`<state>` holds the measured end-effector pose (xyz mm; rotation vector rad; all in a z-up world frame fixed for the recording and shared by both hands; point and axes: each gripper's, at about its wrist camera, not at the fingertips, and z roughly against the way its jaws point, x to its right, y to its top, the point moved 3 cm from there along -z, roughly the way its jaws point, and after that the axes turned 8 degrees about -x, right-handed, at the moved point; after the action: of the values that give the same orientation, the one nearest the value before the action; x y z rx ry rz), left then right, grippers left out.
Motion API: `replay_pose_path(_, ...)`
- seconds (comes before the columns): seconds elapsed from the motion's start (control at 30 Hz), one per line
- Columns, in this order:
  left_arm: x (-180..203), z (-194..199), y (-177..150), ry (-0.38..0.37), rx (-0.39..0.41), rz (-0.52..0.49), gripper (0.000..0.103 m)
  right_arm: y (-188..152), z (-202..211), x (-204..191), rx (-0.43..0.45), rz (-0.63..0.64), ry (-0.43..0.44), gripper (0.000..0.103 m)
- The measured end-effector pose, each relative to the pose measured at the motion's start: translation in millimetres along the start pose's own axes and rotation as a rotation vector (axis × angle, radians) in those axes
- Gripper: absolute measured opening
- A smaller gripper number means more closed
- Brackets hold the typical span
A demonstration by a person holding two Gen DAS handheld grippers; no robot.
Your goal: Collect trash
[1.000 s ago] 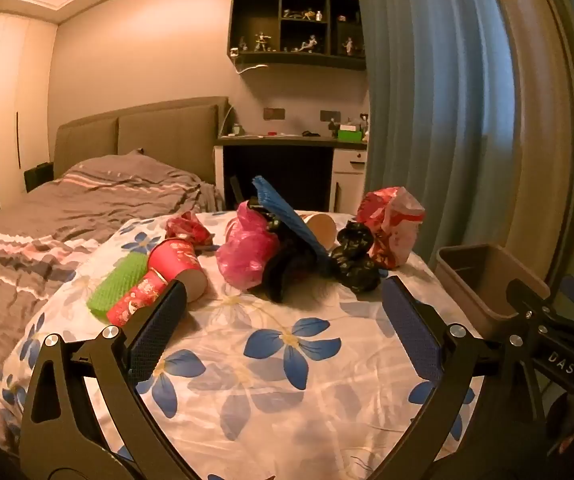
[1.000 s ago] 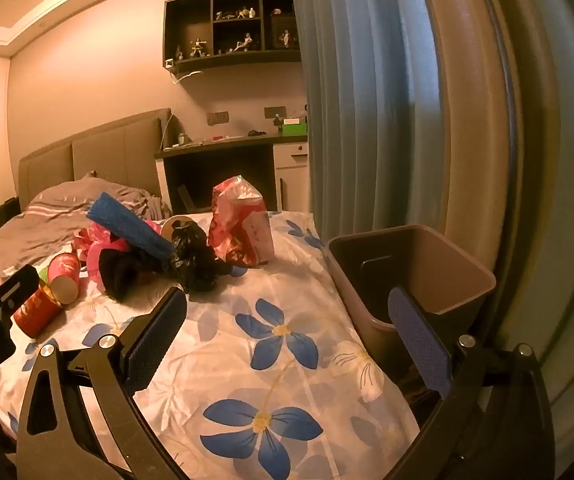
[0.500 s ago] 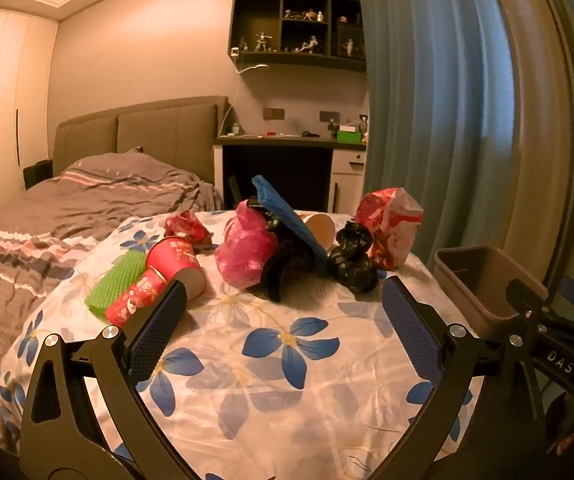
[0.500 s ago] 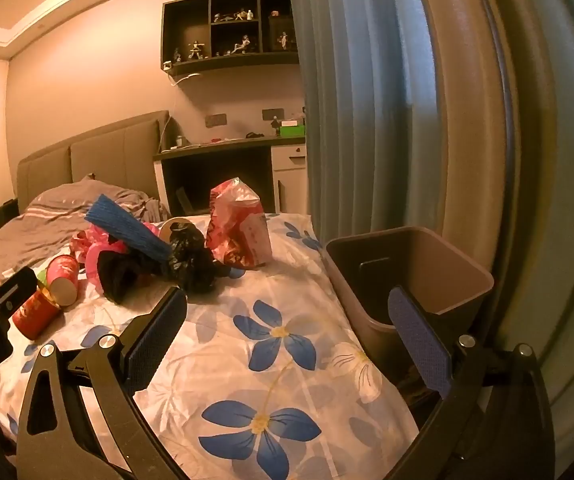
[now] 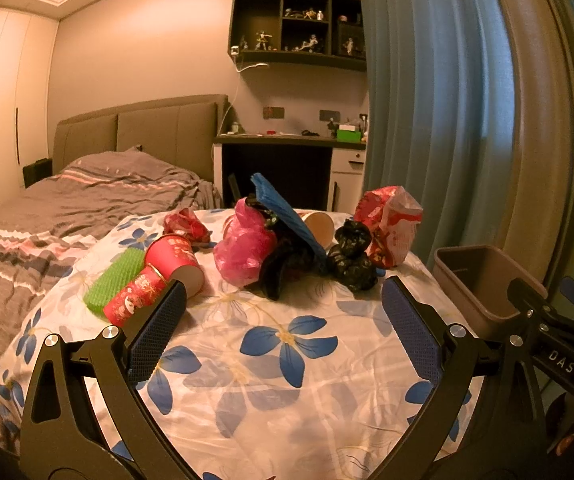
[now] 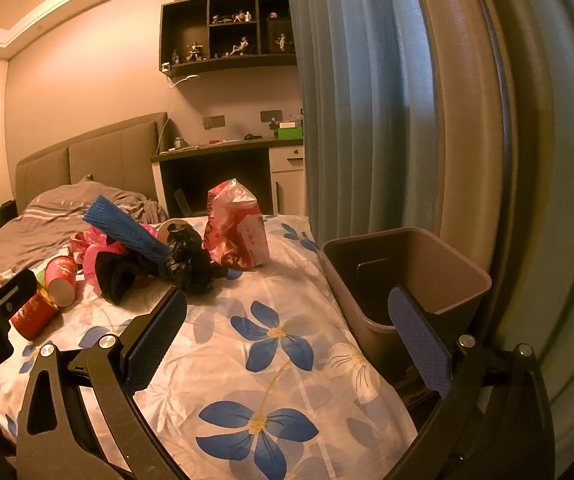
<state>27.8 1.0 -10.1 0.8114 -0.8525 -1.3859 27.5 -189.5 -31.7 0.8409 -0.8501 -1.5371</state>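
Trash pile point(image 5: 287, 244) lies on the floral sheet point(image 5: 287, 360); left gripper point(image 5: 283, 332) and right gripper point(image 6: 287, 328) both gape empty.

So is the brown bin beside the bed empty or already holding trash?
Looks empty as far as visible: the bin shows bare inner walls in the right wrist view; its bottom is hidden behind the near rim.

Over the last second the view from the left gripper point(image 5: 283, 304) has drifted slightly, so the heap of litter on the flower-printed white bedspread point(image 5: 287, 360) sits a touch higher in its frame, the crumpled pink plastic bag point(image 5: 243, 246) included. From the right gripper point(image 6: 287, 312), the brown plastic waste bin point(image 6: 407, 276) now sits marginally lower and nearer. Nothing in the heap has shifted relative to its neighbours.
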Motion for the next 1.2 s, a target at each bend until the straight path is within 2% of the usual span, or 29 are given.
replay_pose_path(1.2,-0.4,-0.3,0.0,-0.002,-0.005,0.003,0.097,-0.9,1.8,3.2,0.004,-0.002,-0.001,0.098)
